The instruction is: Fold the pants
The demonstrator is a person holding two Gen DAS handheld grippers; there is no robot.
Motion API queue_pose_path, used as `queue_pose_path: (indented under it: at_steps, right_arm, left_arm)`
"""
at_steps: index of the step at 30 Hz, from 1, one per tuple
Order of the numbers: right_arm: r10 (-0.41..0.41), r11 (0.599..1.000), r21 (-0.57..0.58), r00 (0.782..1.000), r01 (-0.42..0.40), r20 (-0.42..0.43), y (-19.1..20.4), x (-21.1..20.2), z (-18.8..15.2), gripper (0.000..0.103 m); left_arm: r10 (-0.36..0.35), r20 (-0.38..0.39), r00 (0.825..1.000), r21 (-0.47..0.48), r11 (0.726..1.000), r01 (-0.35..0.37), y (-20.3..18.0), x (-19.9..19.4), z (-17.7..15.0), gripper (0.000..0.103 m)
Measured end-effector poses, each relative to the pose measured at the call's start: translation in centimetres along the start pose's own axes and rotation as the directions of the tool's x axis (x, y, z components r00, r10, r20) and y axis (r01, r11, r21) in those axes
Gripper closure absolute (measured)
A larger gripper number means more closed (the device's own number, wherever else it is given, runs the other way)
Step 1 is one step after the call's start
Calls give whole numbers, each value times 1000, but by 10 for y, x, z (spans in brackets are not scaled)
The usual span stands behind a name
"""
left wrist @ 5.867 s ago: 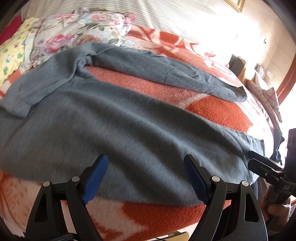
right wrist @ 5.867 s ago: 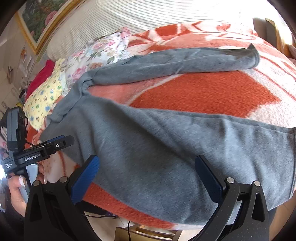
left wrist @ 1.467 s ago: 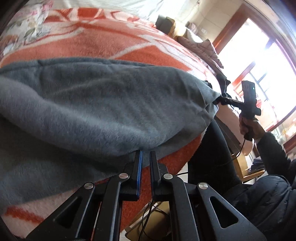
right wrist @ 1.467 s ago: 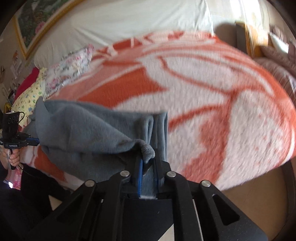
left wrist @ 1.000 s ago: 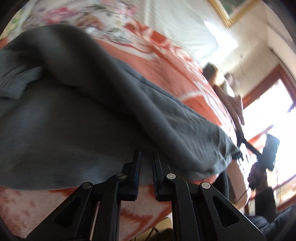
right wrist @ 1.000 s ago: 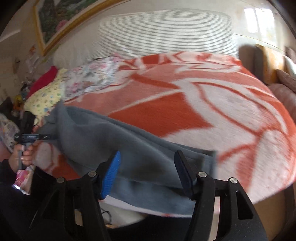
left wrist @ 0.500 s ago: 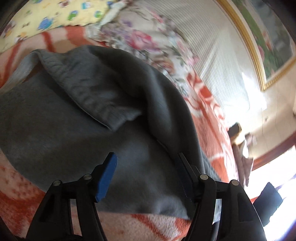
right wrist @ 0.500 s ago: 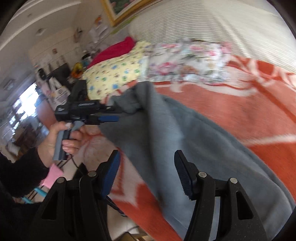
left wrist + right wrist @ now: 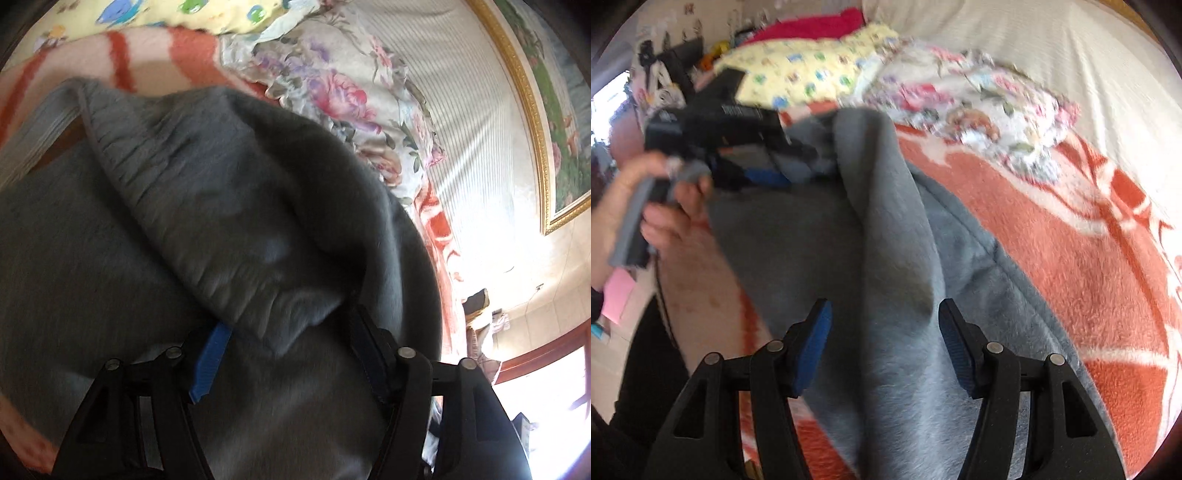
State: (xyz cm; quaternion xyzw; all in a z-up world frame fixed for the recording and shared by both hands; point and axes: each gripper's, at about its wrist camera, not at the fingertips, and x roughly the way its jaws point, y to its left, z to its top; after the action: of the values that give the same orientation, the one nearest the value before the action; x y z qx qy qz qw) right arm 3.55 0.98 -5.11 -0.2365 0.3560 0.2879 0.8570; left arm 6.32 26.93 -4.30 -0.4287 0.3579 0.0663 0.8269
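Grey fleece pants (image 9: 110, 258) lie on an orange and white blanket (image 9: 1071, 240), one leg folded over the other. In the left wrist view my left gripper (image 9: 291, 354) is open, its jaws either side of the ribbed waistband (image 9: 177, 206), whose corner drapes between them. In the right wrist view my right gripper (image 9: 884, 343) is open above a raised fold of the pants (image 9: 886, 240). The left gripper also shows there (image 9: 775, 166), held in a hand at the waistband end.
A floral pillow (image 9: 343, 92) and a yellow printed pillow (image 9: 798, 74) lie at the head of the bed. A striped white headboard (image 9: 461, 129) and a gold picture frame (image 9: 535, 129) stand behind. The bed edge drops off at the lower left of the right wrist view.
Both grippers were shut on the pants and carried one leg over the other; both then opened. Since half a second ago the left gripper has moved closer onto the waistband and the right nearer the fold.
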Motion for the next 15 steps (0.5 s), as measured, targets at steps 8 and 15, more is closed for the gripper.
queue_pose_path:
  at_steps: [8, 15]
  right_arm:
    - [171, 937, 295, 981, -190, 87, -67, -21, 5, 91]
    - [186, 909, 348, 971, -229, 152, -88, -51, 11, 91]
  left_arm:
    - [-58, 37, 998, 42, 998, 57, -2, -6, 17, 95]
    - [-112, 101, 989, 133, 986, 98, -18, -75, 10, 101]
